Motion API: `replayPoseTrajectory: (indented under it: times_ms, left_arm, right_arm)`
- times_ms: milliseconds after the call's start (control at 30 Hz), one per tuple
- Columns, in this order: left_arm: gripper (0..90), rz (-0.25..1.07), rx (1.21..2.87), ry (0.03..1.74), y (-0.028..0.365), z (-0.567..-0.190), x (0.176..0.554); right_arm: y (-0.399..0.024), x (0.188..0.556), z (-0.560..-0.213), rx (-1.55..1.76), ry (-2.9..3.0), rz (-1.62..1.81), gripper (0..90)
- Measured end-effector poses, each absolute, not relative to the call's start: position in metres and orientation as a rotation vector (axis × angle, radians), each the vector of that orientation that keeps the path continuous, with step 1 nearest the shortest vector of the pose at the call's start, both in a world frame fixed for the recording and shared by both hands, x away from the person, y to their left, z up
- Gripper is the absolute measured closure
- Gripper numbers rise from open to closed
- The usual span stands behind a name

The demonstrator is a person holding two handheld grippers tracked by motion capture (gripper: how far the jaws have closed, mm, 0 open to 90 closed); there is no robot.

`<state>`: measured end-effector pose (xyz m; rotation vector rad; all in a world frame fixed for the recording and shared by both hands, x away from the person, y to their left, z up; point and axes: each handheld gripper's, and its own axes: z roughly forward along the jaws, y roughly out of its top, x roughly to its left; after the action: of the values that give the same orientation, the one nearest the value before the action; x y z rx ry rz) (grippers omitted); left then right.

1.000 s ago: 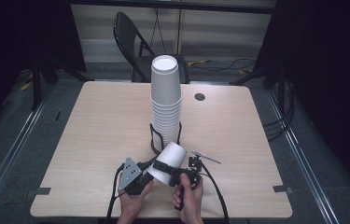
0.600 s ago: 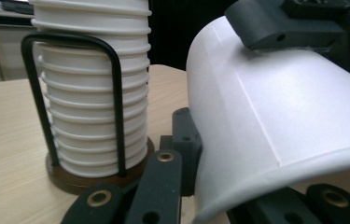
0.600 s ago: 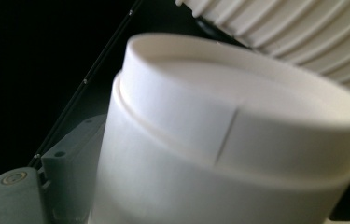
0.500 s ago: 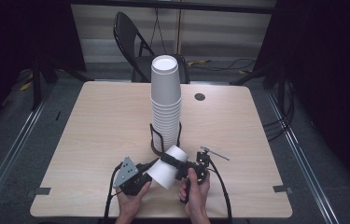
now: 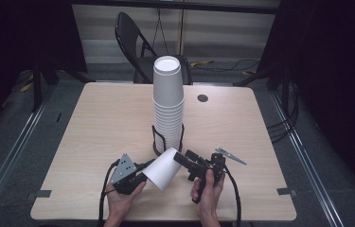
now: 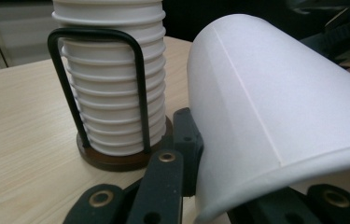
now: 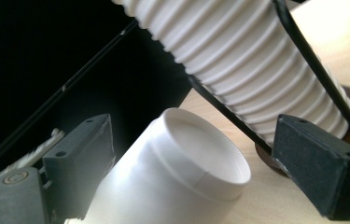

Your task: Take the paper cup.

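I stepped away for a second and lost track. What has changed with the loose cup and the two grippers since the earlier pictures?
The loose paper cup stays clamped at its rim in the left gripper, tilted, and has shifted slightly with the hands. The right gripper, earlier against the cup, now stands with open jaws around its base end without pressing it. The cup stack in its wire holder and the table stayed put.

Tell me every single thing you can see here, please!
loose paper cup: one, white, tipped on its side above the near edge of the table
cup stack: one tall pile, white, mid table
cup holder: one, black wire on a dark round base, around the stack's foot
table: one, light wood
folding chair: one, black, behind the table
left claw: one, black, shut on the loose paper cup's rim
right claw: one, black, jaws apart either side of the cup's bottom
hands: two, at the near edge
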<state>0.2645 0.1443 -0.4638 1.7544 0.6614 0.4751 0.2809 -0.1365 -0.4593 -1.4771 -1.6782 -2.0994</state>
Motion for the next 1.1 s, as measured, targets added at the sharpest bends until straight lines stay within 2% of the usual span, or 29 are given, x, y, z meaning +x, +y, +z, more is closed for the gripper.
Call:
replayPoseTrajectory:
  times_ms: [400,767,1100]
  left_arm:
    - [86.6,0.459,1.903,0.666,0.15,-0.448,0.272]
    - [86.5,0.406,2.047,0.653,0.15,-0.432,0.283]
    - [86.5,0.387,2.138,0.648,0.147,-0.416,0.292]
  right_arm:
    - [-0.15,0.27,-0.464,-1.45,-1.971,-2.12,12.8]
    - [-0.141,0.26,-0.471,-1.4,-2.453,-2.209,12.6]
    - [-0.136,0.254,-0.474,-1.312,-2.754,-2.107,13.4]
